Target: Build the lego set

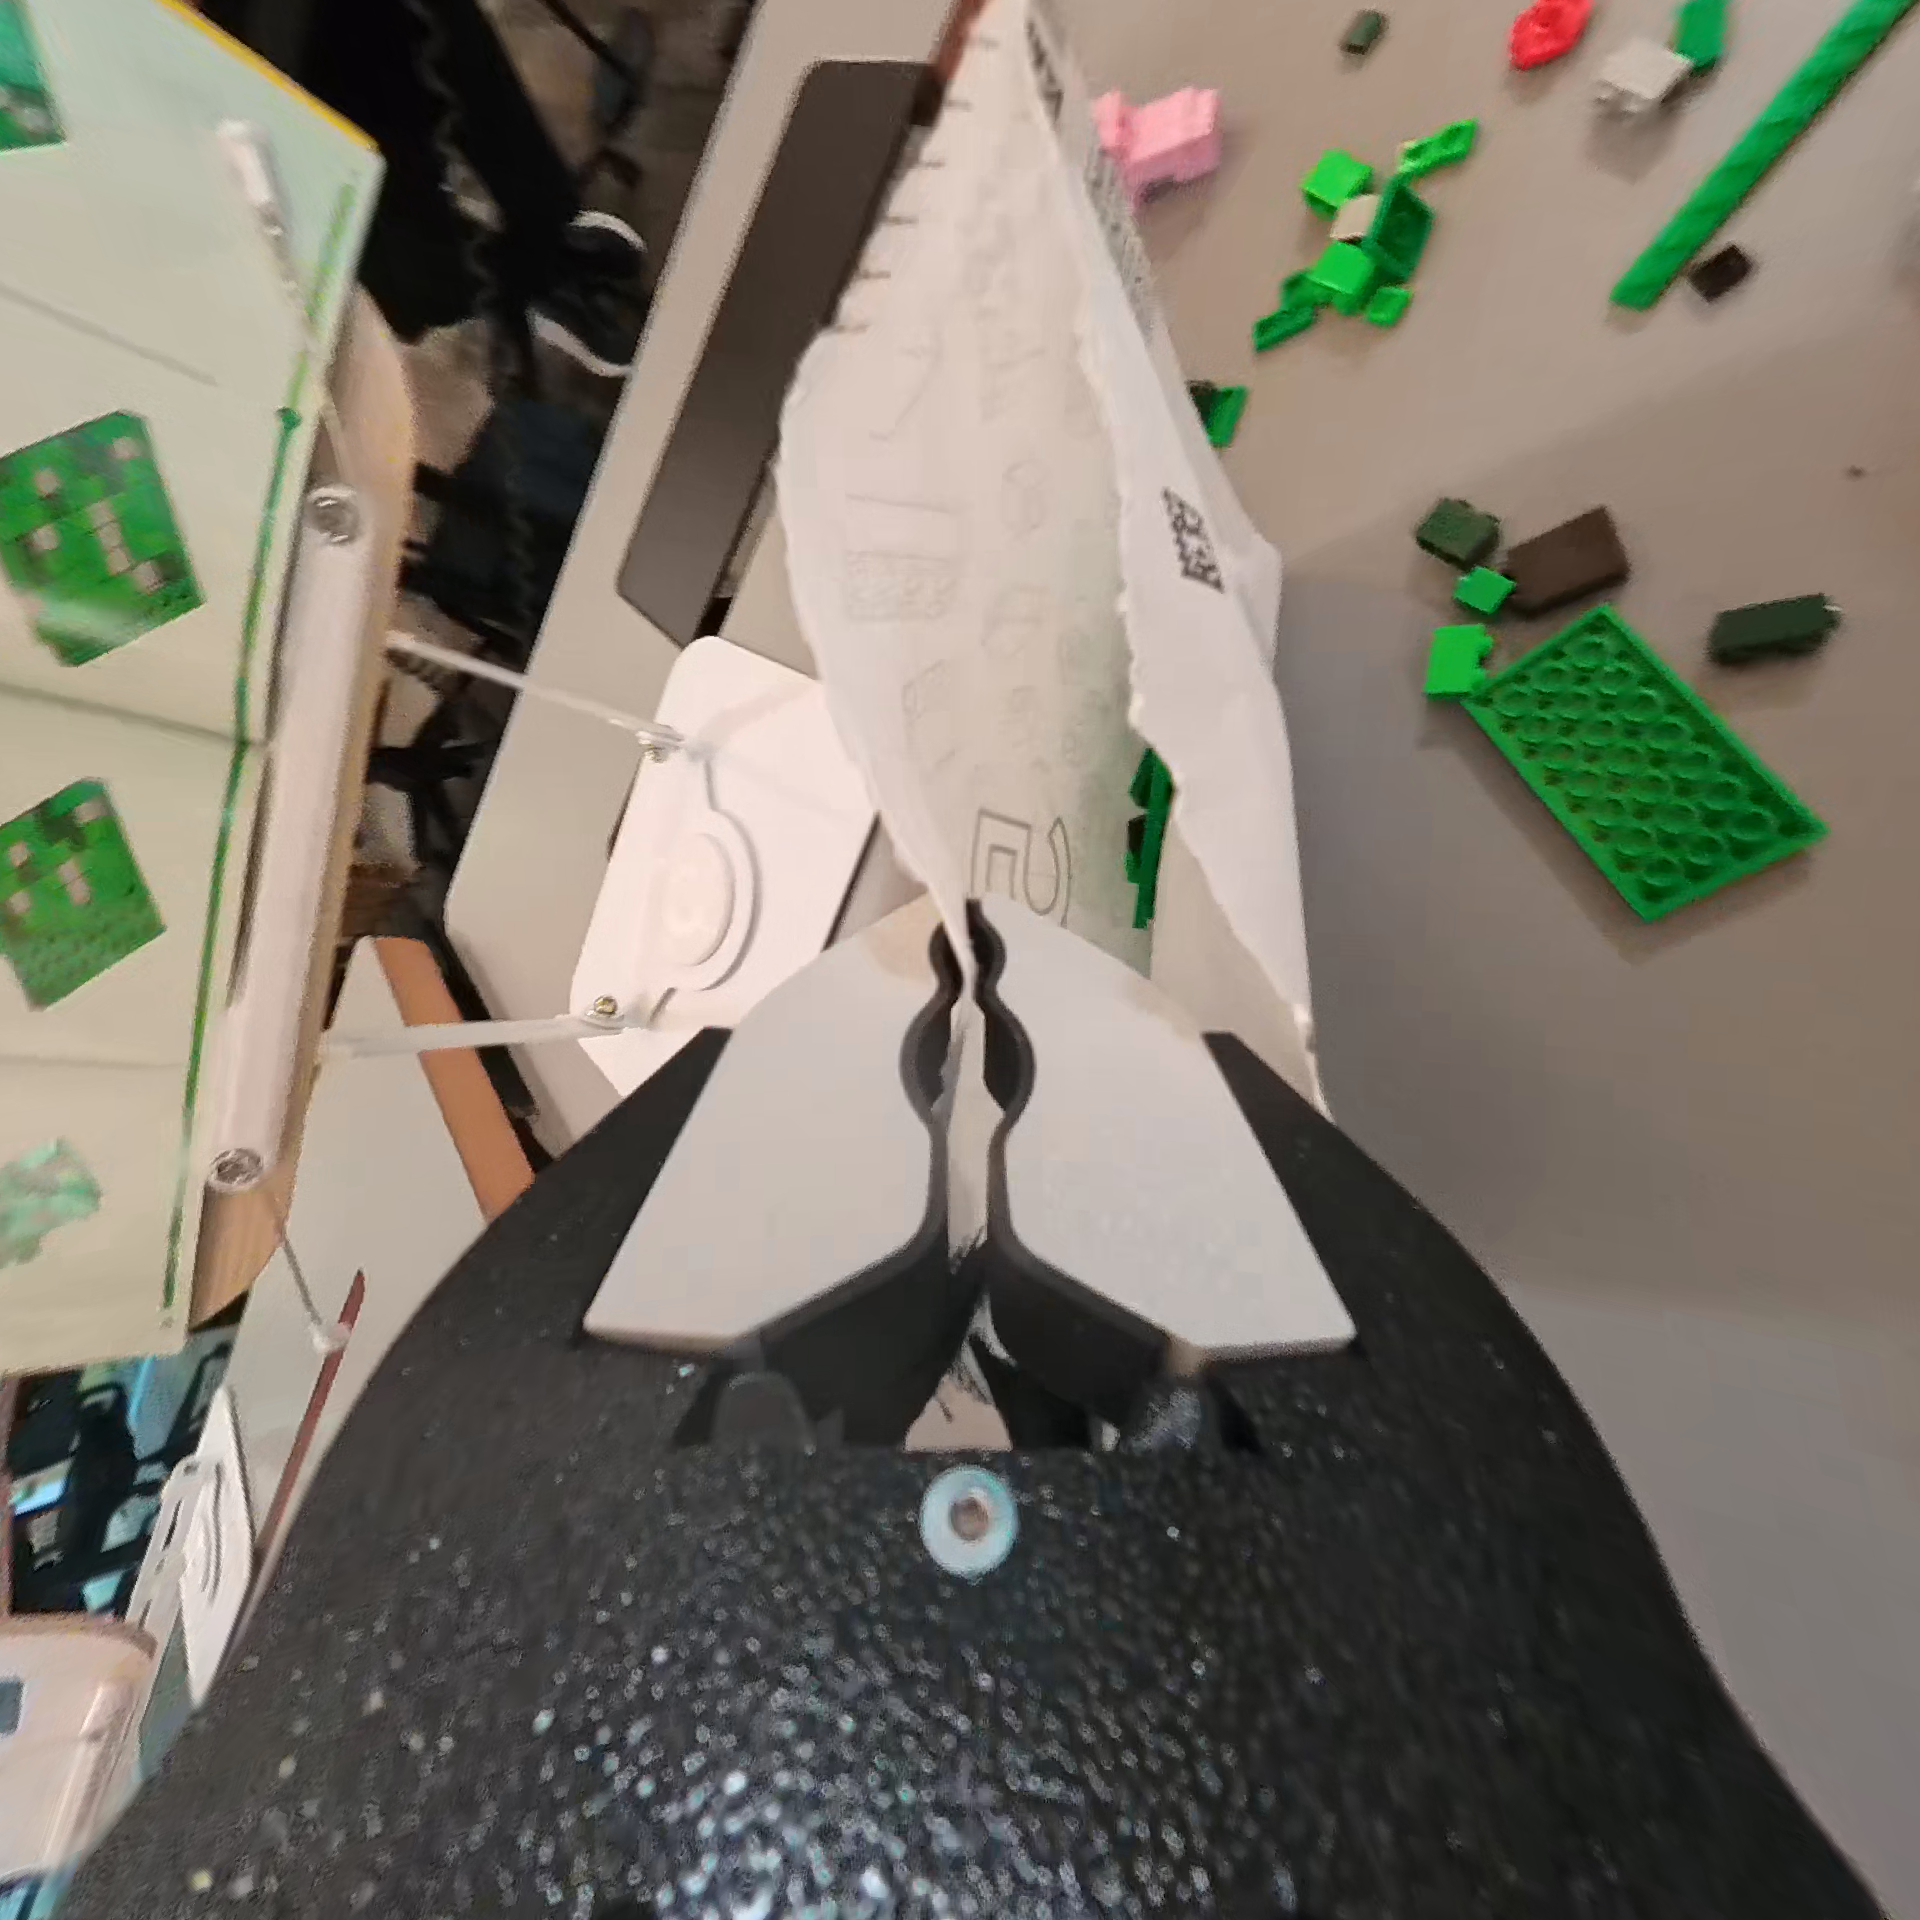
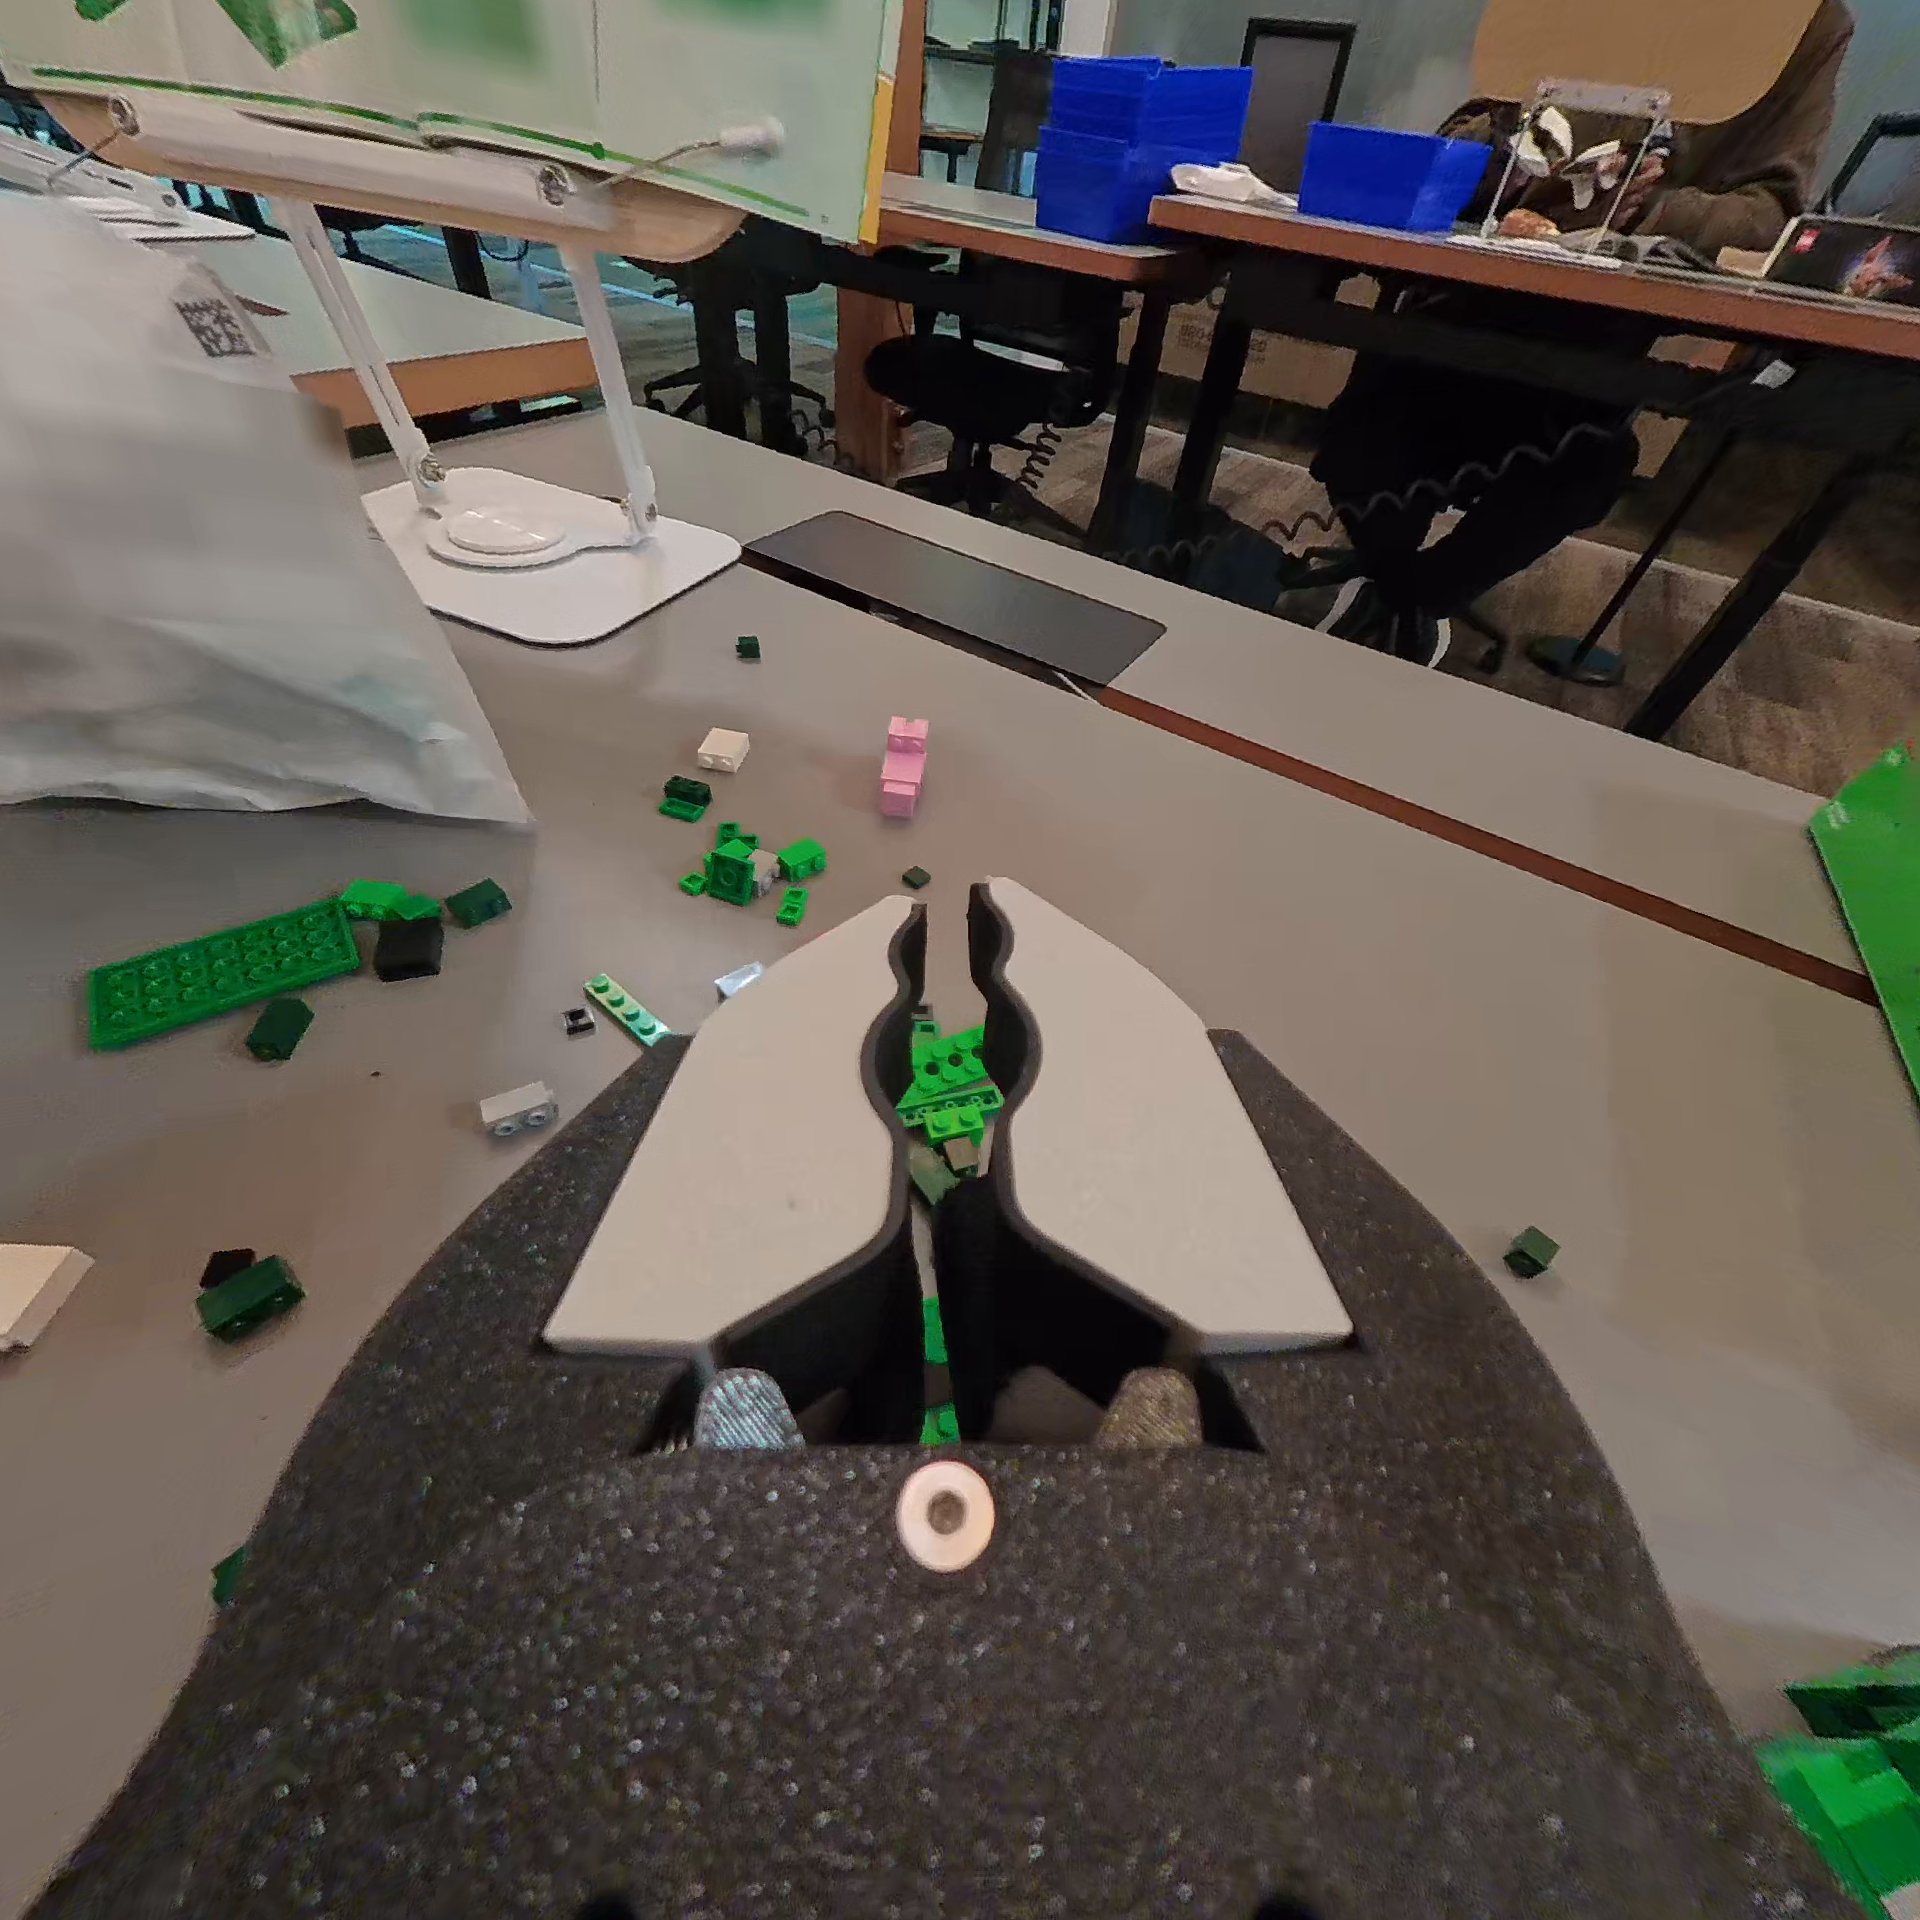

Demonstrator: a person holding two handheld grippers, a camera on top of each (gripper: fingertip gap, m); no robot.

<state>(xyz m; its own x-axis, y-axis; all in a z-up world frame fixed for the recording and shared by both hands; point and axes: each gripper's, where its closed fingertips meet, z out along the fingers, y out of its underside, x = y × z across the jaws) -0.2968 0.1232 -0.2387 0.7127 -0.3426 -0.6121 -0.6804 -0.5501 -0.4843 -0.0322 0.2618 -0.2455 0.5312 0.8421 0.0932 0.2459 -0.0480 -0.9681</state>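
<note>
My left gripper (image 1: 971, 935) is shut on the lower edge of a torn white paper bag (image 1: 997, 468) and holds it up above the grey table (image 1: 1558, 1143). The bag also shows at the left of the right wrist view (image 2: 208, 571). Loose bricks lie scattered on the table: a green studded plate (image 1: 1642, 769) (image 2: 223, 971), a pink pig figure (image 1: 1164, 135) (image 2: 902, 769), a long green strip (image 1: 1766, 156) and several small green, dark and grey pieces. My right gripper (image 2: 945, 914) hovers low over a small green brick cluster (image 2: 945, 1081), its jaws a narrow gap apart and empty.
The instruction booklet (image 1: 156, 623) (image 2: 468, 83) rests on a white stand with a flat base (image 1: 707, 862) (image 2: 540, 551). A black flat pad (image 2: 956, 597) lies at the table's far edge. A green box (image 2: 1881, 914) sits at the right. Blue bins (image 2: 1143, 145) and a person (image 2: 1662, 135) are at another table. To the green studded plate (image 2: 223, 971): left tips about 15 cm, right tips about 25 cm. Seen from the left wrist view (image 1: 1623, 769) as well.
</note>
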